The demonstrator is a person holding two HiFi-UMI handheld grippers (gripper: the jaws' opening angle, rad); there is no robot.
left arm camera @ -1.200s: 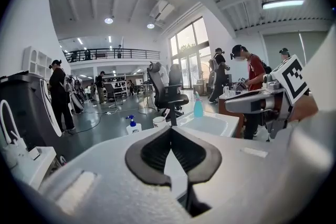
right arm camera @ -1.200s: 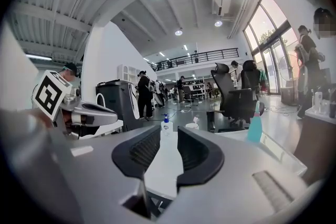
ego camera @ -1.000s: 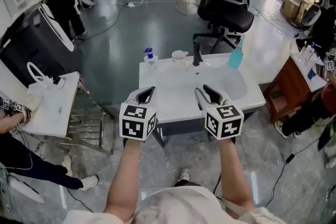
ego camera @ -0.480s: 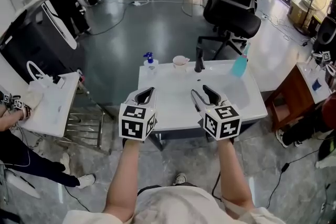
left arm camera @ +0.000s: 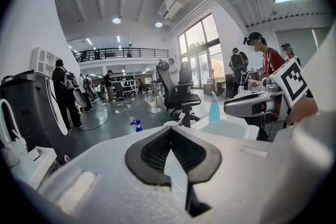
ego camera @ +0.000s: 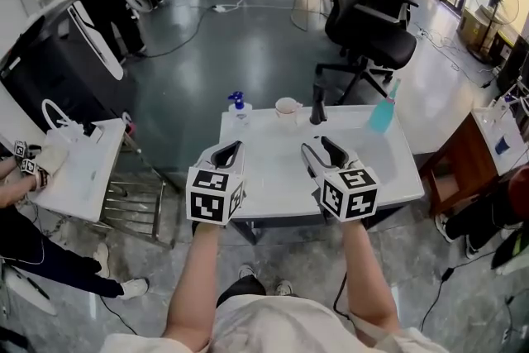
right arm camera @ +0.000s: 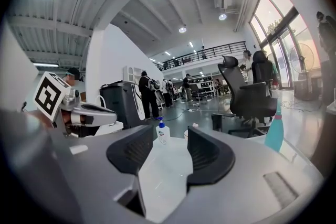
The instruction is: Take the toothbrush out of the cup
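Head view | R tongs (ego camera: 321,146) opening, wider than 1 s ago, empty | L tongs (ego camera: 231,146) closed, empty | cup (ego camera: 288,106) nearer

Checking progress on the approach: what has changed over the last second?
The left hand-held gripper and right hand-held gripper moved forward over the table toward the cup. The right one's jaws are opening, nothing between them. Nothing was grasped; the left's jaws stayed shut, the cup stayed put.

A blue-capped pump bottle (ego camera: 239,106), a black faucet (ego camera: 317,105) and a teal bottle (ego camera: 382,113) stand along the white sink counter's (ego camera: 273,169) far edge, black office chairs (ego camera: 372,12) beyond, a white side table (ego camera: 83,169) to its left.
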